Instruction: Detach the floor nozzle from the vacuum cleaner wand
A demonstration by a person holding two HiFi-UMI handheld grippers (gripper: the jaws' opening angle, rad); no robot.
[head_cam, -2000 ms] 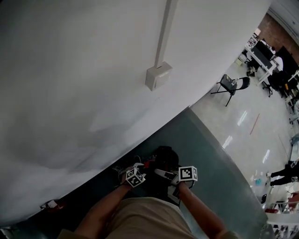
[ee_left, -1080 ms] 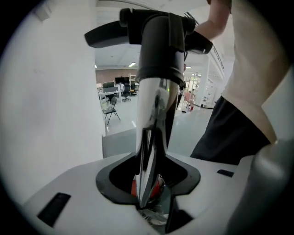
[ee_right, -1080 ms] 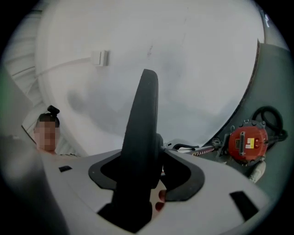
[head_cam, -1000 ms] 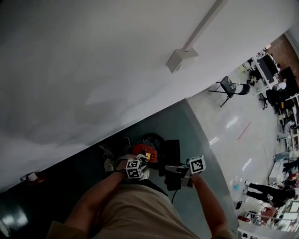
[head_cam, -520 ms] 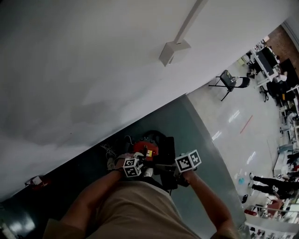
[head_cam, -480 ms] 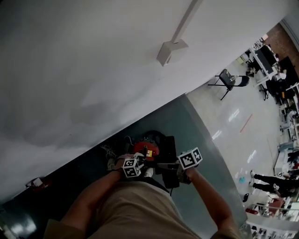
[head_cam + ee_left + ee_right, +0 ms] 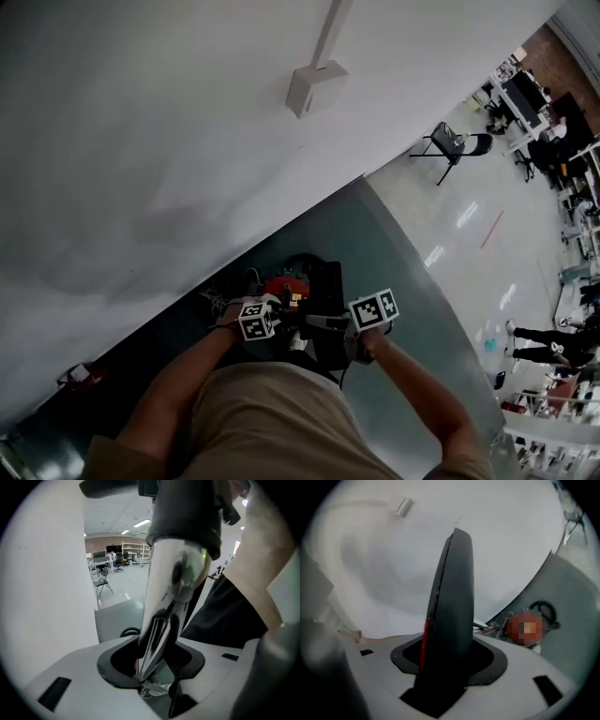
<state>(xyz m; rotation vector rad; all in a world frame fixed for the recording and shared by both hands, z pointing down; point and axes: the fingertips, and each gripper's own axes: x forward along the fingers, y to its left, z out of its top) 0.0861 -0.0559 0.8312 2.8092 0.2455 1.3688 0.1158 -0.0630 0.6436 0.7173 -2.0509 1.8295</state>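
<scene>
My left tongs (image 7: 149,679), just easing, clamp the shiny wand (image 7: 174,581); my right tongs (image 7: 440,667), just tightening, grip the floor nozzle (image 7: 452,597).

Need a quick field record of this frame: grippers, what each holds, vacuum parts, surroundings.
left gripper: shut on shiny silver vacuum wand
right gripper: shut on black curved plastic floor nozzle, red strip along its edge
joint: nozzle-to-wand connection not visible; cannot tell if detached
red vacuum body: on grey-green floor, near white wall
</scene>
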